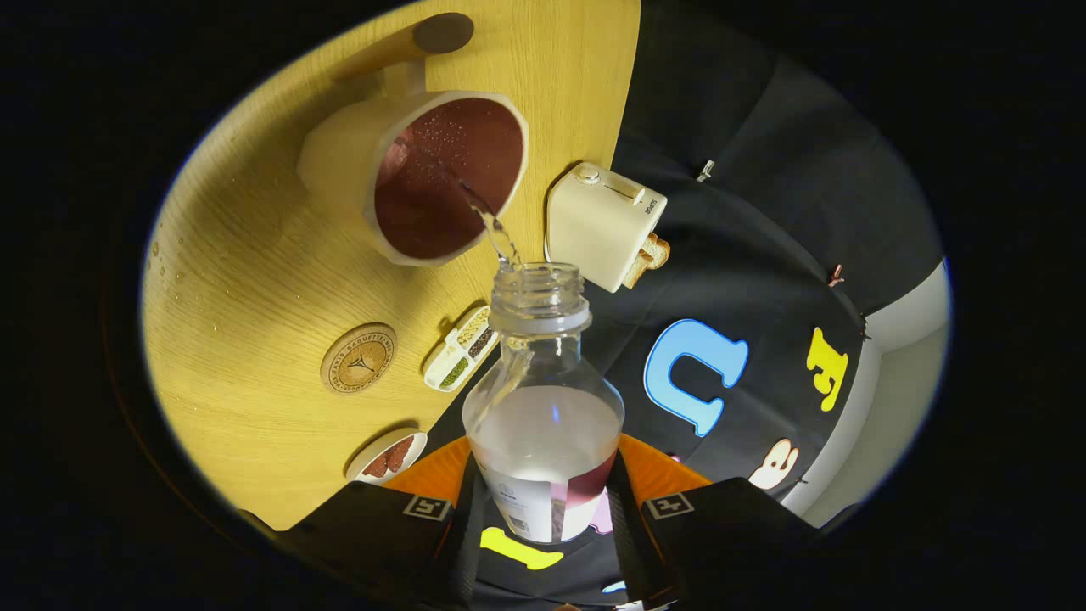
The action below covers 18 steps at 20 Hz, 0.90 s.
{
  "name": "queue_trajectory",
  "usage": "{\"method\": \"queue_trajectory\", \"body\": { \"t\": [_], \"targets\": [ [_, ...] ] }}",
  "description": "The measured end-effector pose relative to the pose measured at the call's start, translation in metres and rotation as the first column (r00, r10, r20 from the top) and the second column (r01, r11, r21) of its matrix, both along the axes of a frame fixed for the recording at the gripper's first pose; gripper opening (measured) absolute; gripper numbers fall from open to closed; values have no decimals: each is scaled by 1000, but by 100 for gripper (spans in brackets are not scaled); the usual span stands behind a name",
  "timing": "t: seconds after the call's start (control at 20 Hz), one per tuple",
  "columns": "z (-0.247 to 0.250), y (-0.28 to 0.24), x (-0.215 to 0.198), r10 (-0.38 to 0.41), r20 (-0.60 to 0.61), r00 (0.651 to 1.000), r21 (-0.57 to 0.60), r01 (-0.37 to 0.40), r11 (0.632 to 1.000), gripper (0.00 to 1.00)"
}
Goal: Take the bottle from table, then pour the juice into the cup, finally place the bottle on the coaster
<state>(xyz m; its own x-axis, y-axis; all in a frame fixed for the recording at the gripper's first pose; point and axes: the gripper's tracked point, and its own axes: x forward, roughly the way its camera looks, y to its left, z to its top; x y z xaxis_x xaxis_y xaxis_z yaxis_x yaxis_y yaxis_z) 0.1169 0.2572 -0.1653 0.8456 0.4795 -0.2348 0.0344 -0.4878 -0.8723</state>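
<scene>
Gripper point(545, 501) pinching bottle point(543, 424) at label band, one finger pressed on each side, body held snug betw. them. Bottle tipped hard over; long axis running straight ahead from fingers, neck and open mouth pointing fwd toward cup point(424, 174). Clear liquid pooled on low side of bottle, roughly half left by the look of it. Thin stream point(496, 229) leaving mouth, arcing into cup just beyond; cup mouth facing bottle, dark red inside, droplets on inner wall. Pour step in hand, not done.

Coaster point(359, 357) on table point(254, 255), off to one side of bottle neck, nearer fingers than cup, apart from both. Next move prob. needs bottle swung back upright first, then carried sideways over coaster and set down base-first.

Beside coaster: small divided tray point(461, 348) w/ seeds or spices, little dish point(389, 456) nearer fingers. Farther out, toaster point(604, 222) w/ bread at table edge, just beside cup. Few drops on table past coaster.
</scene>
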Motion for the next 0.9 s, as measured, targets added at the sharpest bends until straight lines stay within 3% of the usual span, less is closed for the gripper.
{"method": "queue_trajectory", "body": {
  "t": [0.9],
  "targets": [
    [31,17,2,133,108,985,-115,-121,986,67]
  ]
}}
